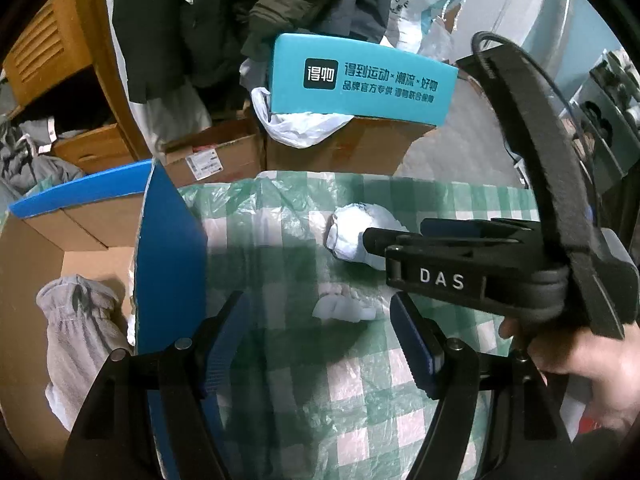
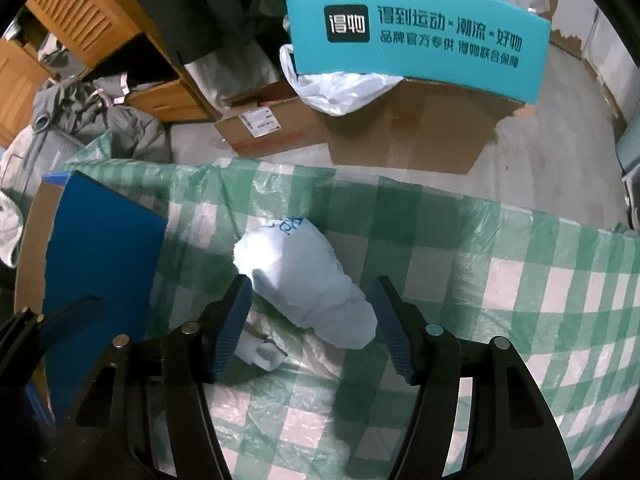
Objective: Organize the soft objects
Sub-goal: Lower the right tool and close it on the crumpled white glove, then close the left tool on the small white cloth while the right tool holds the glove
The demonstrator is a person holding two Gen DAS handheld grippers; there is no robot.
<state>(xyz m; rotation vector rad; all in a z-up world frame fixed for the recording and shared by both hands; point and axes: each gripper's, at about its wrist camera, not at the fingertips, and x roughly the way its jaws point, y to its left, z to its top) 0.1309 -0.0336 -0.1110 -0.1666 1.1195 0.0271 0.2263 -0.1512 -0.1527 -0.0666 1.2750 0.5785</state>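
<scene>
A white bundle [image 2: 304, 280], soft and wrapped in thin plastic with blue print, lies on the green-checked cloth [image 2: 500, 300]. My right gripper [image 2: 313, 284] hangs just above it, open, its blue pads flanking the bundle without pressing. A small white crumpled piece [image 2: 260, 354] lies beside the left pad. In the left wrist view my left gripper [image 1: 318, 298] is open and empty above that small white piece [image 1: 344, 310]. Beyond it, the right gripper [image 1: 372, 236], held by a hand [image 1: 580, 360], points at the bundle [image 1: 352, 236]. A grey soft garment [image 1: 76, 320] lies in the open carton [image 1: 32, 264].
The carton's blue flap [image 1: 172, 260] stands up along the cloth's left edge. Behind the table are cardboard boxes [image 2: 412, 136], a teal box [image 2: 412, 36], a white plastic bag [image 2: 340, 88], hanging dark coats [image 1: 180, 20] and wooden furniture [image 2: 80, 20] with grey clothes [image 2: 100, 120].
</scene>
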